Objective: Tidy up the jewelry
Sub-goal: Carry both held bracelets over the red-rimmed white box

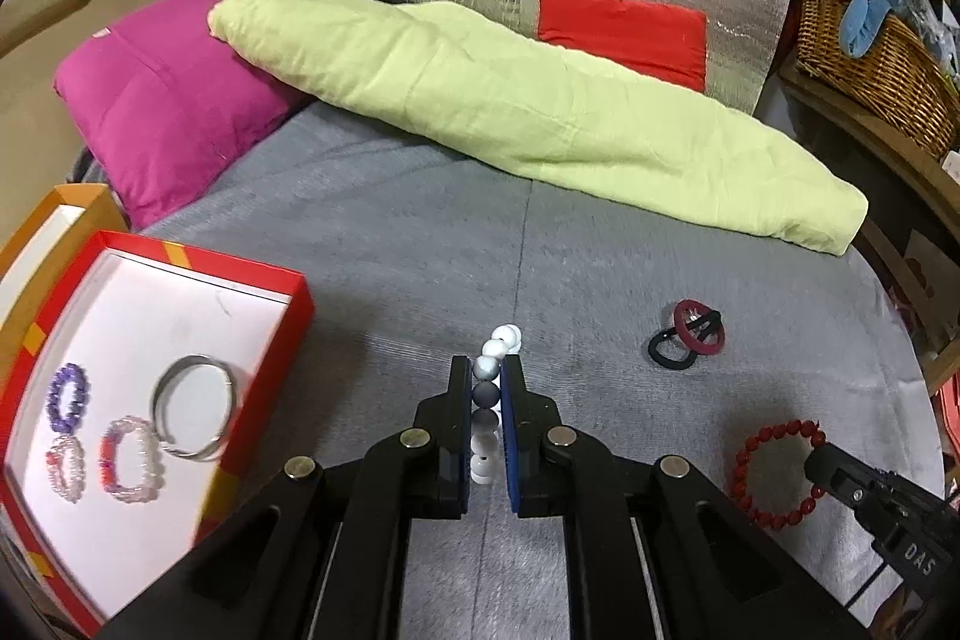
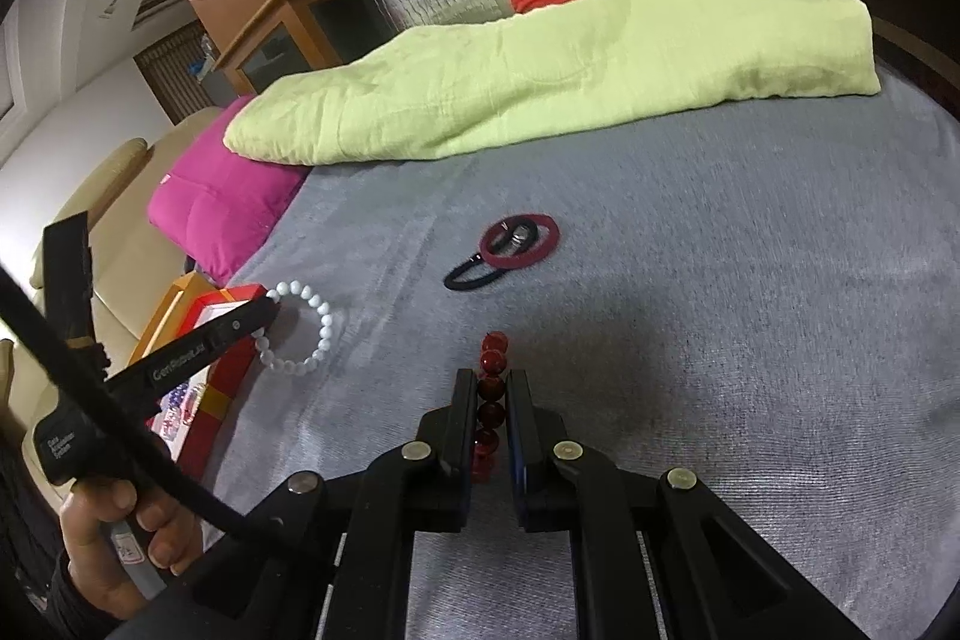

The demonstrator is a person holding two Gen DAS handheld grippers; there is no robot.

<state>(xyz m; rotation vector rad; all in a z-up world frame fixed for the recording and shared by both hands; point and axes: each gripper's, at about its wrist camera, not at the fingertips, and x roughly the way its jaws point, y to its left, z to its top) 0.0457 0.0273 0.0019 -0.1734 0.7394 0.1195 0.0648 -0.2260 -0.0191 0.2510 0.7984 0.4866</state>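
Observation:
My left gripper (image 1: pixel 487 364) is shut on a white and grey bead bracelet (image 1: pixel 487 382), held edge-on just right of the red box (image 1: pixel 282 370); the bracelet also shows in the right wrist view (image 2: pixel 303 328). The box holds a purple bead bracelet (image 1: pixel 68 395), a silver bangle (image 1: pixel 193 404) and two pinkish bead bracelets (image 1: pixel 129 460). My right gripper (image 2: pixel 489 379) is shut on a red bead bracelet (image 2: pixel 492 388), which shows as a ring in the left wrist view (image 1: pixel 777 472). A maroon ring with a black hair tie (image 1: pixel 687 334) lies on the grey blanket (image 1: pixel 390 250).
A light green folded cloth (image 1: pixel 510 99) and a magenta cushion (image 1: pixel 162 99) lie at the back of the blanket. An orange box (image 1: pixel 36 232) stands behind the red box. A wicker basket (image 1: pixel 882 63) sits on a shelf at the right.

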